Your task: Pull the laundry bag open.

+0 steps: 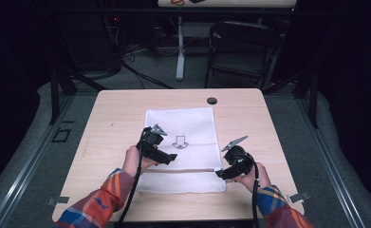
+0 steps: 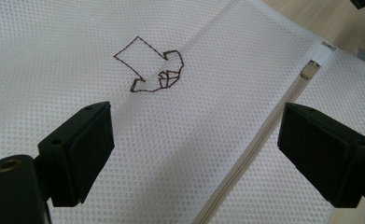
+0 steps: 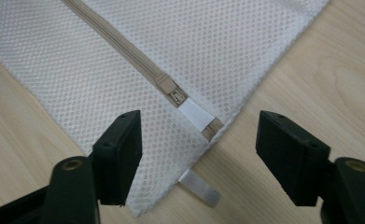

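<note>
Flat white mesh laundry bag (image 1: 183,142) – beige zipper (image 3: 124,44) shut.

Lit tabletop, dark surroundings

The tabletop (image 1: 249,114) is lit evenly from above; beyond its edges the room is dim. Both gripper views are sharp, with soft shadows.

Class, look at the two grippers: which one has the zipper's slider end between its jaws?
The right gripper: the zipper slider sits just ahead between its open jaws. The left gripper hovers by the embroidered arrow.

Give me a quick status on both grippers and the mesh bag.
Left gripper open over the white mesh bag near its arrow mark. Right gripper open, at the zipper slider, not gripping. Zipper closed. Nothing in the way.
</note>
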`<move>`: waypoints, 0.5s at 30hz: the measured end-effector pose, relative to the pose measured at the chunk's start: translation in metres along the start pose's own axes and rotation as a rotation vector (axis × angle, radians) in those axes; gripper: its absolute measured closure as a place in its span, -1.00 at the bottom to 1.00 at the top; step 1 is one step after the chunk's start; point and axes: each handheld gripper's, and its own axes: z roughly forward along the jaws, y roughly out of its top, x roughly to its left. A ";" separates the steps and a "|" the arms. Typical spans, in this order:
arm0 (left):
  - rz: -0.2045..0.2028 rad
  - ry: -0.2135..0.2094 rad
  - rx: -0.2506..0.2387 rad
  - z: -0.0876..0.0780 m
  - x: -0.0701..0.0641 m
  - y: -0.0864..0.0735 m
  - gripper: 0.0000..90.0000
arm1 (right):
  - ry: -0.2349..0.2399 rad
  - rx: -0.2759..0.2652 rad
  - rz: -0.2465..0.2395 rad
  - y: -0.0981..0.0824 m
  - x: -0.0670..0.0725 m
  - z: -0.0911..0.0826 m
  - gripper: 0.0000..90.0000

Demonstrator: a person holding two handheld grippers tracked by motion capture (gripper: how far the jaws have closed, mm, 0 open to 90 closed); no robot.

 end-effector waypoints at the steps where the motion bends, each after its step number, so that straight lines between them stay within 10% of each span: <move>1: 0.002 -0.002 0.002 0.000 0.000 0.000 -0.76 | -0.002 0.003 0.003 0.000 -0.001 0.001 -0.04; 7: 0.013 -0.010 0.006 0.003 -0.003 0.000 -0.76 | -0.031 0.025 0.025 -0.002 -0.003 0.012 0.63; 15: 0.034 -0.029 0.005 0.010 -0.011 0.001 -0.75 | -0.044 0.022 0.037 -0.002 -0.004 0.026 0.95</move>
